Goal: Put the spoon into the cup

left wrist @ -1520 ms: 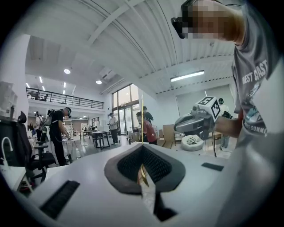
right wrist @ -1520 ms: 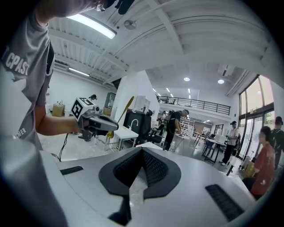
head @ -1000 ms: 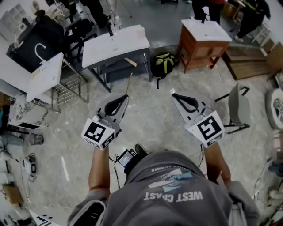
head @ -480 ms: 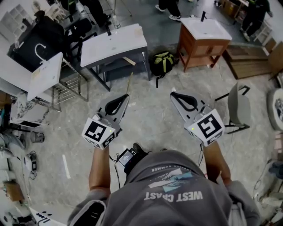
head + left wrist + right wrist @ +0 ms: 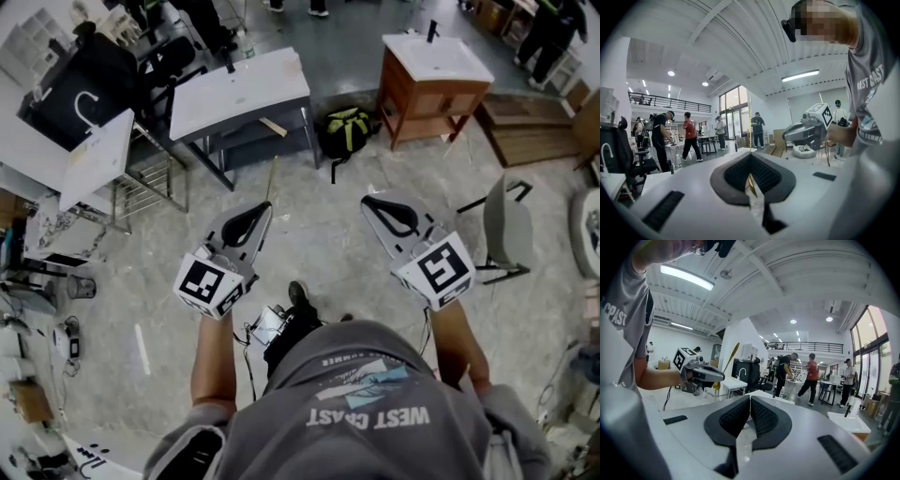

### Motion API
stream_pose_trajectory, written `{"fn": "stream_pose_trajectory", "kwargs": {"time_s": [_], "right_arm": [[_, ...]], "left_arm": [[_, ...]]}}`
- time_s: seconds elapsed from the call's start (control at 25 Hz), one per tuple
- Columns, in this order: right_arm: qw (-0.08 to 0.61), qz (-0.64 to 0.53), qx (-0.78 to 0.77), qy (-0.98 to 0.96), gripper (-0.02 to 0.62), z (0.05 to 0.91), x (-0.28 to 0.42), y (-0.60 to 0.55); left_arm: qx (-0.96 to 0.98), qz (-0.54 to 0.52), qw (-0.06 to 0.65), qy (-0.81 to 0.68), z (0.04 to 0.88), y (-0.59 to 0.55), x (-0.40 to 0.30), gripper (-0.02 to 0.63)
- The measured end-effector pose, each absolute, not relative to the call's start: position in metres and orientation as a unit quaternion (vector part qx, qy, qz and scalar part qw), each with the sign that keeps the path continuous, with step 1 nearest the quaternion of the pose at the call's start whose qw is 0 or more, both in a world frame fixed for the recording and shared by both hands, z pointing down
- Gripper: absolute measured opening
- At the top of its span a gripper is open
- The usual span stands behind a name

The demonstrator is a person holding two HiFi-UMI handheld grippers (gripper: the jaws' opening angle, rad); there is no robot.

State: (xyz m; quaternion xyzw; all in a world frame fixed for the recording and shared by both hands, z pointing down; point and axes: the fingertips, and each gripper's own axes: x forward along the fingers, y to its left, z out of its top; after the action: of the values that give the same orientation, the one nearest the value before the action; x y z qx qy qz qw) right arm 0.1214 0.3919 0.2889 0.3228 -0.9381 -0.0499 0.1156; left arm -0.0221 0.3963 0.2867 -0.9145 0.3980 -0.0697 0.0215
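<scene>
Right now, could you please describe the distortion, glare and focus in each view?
Head view: evenly lit, sharp, edges bowed by the wide lens. Left gripper view: fisheye with black corners, close jaws soft, spoon an edge-on sliver. Right gripper view: same fisheye; the strip light blows out.

Grey T-shirt (image 5: 361,375), white lettering

**Left jaws pinched on a slim gold spoon**

The left gripper (image 5: 750,155) has its black-padded jaws pressed together on the spoon (image 5: 750,183). The spoon's thin gold handle runs on past the jaw tips as a fine upright line. Beyond, to the right, a hand (image 5: 840,135) holds the right gripper (image 5: 786,136) with its marker cube on top. At the left, people (image 5: 689,136) stand by tables in a bright hall.
</scene>
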Motion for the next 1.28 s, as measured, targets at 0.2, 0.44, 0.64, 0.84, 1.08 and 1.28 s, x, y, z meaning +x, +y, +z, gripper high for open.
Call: {"fn": "stream_pose_trajectory", "kwargs": {"time_s": [0.2,0.44,0.64,0.84,1.08,1.28], "right_arm": [[0.118,-0.052,0.340,-0.932,0.032,0.289,0.124,0.375],[0.123,-0.049,0.359,-0.924,0.032,0.286,0.117,0.345],[0.120,-0.046,0.379,-0.917,0.032,0.282,0.106,0.314],[0.125,-0.036,0.397,-0.909,0.032,0.283,0.092,0.283],[0.135,-0.033,0.402,-0.905,0.032,0.288,0.061,0.252],[0.129,-0.039,0.410,-0.902,0.032,0.281,0.042,0.233]], "left_arm": [[-0.921,-0.063,0.027,0.384,0.288,0.374,-0.024,0.000],[-0.929,-0.060,0.026,0.364,0.282,0.336,-0.028,0.000],[-0.935,-0.060,0.019,0.349,0.284,0.299,-0.043,0.000],[-0.942,-0.057,0.014,0.331,0.283,0.267,-0.055,0.000],[-0.946,-0.054,0.014,0.318,0.286,0.236,-0.081,0.000],[-0.951,-0.046,0.019,0.306,0.281,0.220,-0.095,0.000]]}}
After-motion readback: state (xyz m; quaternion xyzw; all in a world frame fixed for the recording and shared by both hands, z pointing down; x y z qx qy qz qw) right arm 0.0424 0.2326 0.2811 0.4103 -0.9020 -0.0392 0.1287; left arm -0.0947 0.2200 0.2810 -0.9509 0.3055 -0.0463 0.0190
